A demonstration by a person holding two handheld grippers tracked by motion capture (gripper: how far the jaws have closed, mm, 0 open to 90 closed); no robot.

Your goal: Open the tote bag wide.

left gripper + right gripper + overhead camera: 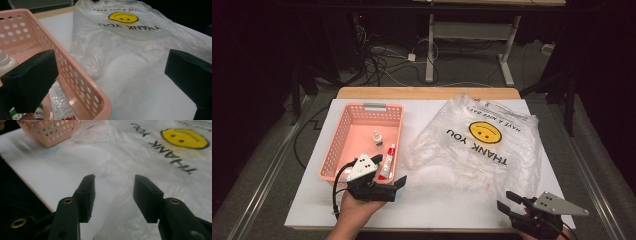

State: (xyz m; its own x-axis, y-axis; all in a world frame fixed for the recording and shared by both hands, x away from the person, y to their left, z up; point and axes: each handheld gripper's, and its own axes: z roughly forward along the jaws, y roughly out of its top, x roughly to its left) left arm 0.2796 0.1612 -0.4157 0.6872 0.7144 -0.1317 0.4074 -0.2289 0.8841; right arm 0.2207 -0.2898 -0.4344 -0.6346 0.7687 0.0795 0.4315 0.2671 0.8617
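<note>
At the near right corner of the white table top [432, 200], the right gripper [512, 202] is cut off by the lower edge of the high view, so the hand behind it cannot be made out; its jaws are seen standing apart with nothing pressed between them, above the near edge of the clear, crinkled plastic bag printed with a yellow smiley face and "THANK YOU" [482, 145]. In the right gripper view that bag edge [120, 220] is blurred beneath the jaws, and contact cannot be judged. The bag is spread flat over the right half of the table, its left edge bunched just beside the pink perforated plastic basket [343, 125] on the left. The left gripper [398, 184] is held at the basket's near right corner, jaws wide apart and empty, pointing right toward the bag. Part of the basket's near end is hidden behind this gripper and its grey plate. Inside the basket a small white dropper bottle [377, 139] is seen upright, and near it a white tube with a red cap [388, 161] lies against the right wall. In the left gripper view a green-and-white label [37, 113] is partly covered by the left jaw and cannot be identified. Cables and a table frame lie on the floor beyond.
</note>
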